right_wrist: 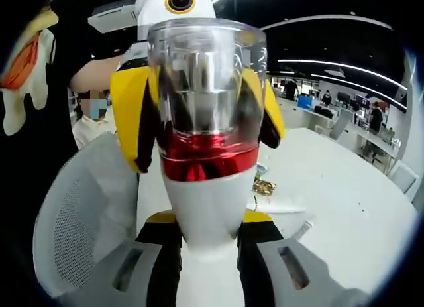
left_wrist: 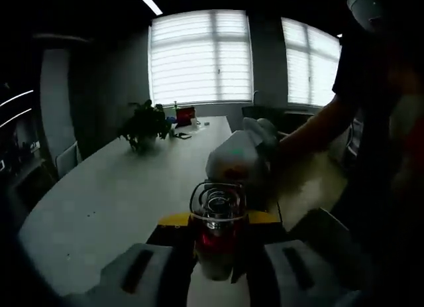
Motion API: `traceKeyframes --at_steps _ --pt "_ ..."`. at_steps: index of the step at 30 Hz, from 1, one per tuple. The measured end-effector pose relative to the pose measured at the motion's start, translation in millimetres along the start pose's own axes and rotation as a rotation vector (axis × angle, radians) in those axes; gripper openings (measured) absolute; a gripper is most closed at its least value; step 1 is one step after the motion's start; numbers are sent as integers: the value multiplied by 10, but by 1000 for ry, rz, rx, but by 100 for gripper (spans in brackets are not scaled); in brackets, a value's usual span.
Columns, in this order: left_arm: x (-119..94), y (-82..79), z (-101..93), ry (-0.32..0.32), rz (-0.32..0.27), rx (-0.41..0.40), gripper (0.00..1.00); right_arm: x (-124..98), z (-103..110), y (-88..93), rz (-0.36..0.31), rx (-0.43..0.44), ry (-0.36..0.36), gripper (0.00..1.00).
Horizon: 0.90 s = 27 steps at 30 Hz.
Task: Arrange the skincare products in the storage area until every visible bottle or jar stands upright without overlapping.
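Observation:
One skincare bottle (right_wrist: pixel 209 187) is in the air between both grippers: white body, shiny red band, clear cap. In the right gripper view my right gripper (right_wrist: pixel 211 221) is shut on its white body, and the left gripper (right_wrist: pixel 205 141) reaches in from above with its yellow fingers (right_wrist: pixel 132 115) on either side of the cap. Seen from the left gripper view, the same bottle (left_wrist: pixel 215 244) shows its round clear cap end-on, with my left gripper (left_wrist: pixel 218 219) shut on it. The white right gripper (left_wrist: pixel 238 161) sits just beyond, held by a person's hand.
A long white table (left_wrist: pixel 99 194) runs back toward bright blinds and carries a potted plant (left_wrist: pixel 144 128). A person's arm (left_wrist: pixel 311 131) is at the right. The right gripper view has a grey mesh chair (right_wrist: pixel 79 214), the white table (right_wrist: pixel 331 187) and small items (right_wrist: pixel 264 185).

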State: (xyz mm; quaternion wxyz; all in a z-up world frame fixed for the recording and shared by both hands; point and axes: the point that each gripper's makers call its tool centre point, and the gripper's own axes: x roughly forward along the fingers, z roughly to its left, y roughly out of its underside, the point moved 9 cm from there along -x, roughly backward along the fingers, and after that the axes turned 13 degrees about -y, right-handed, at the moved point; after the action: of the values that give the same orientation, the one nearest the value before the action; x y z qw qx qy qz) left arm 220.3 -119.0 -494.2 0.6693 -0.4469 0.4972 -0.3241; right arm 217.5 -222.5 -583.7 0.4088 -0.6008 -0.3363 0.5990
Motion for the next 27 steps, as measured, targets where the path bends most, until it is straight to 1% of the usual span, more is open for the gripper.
traceKeyframes --at_steps 2,5,7,10,14,17,19,20,21,24,27 --pt "95 62 13 0 21 -9 26 30 -68 91 17 14 -5 31" --pt "231 159 88 3 48 -8 26 61 -170 219 27 31 -6 31" --pt "309 227 132 7 76 -4 26 83 -235 312 37 40 1 31" --pt "411 330 195 17 105 0 26 103 -311 435 61 53 1 31" --pt "526 468 302 31 130 -14 26 96 -387 567 90 66 1 31" --pt "620 536 349 40 144 -13 26 83 -489 704 107 73 5 31" --pt "689 567 372 43 152 -15 26 70 -524 756 110 83 8 31" --pt "715 607 409 44 156 -15 26 72 -537 777 111 84 10 31" --pt "754 649 445 47 165 -11 26 91 -580 827 116 87 16 31" --pt "826 703 497 50 183 1 26 106 -662 920 123 93 25 31" --pt "900 738 552 54 195 5 26 97 -699 951 117 99 30 31"
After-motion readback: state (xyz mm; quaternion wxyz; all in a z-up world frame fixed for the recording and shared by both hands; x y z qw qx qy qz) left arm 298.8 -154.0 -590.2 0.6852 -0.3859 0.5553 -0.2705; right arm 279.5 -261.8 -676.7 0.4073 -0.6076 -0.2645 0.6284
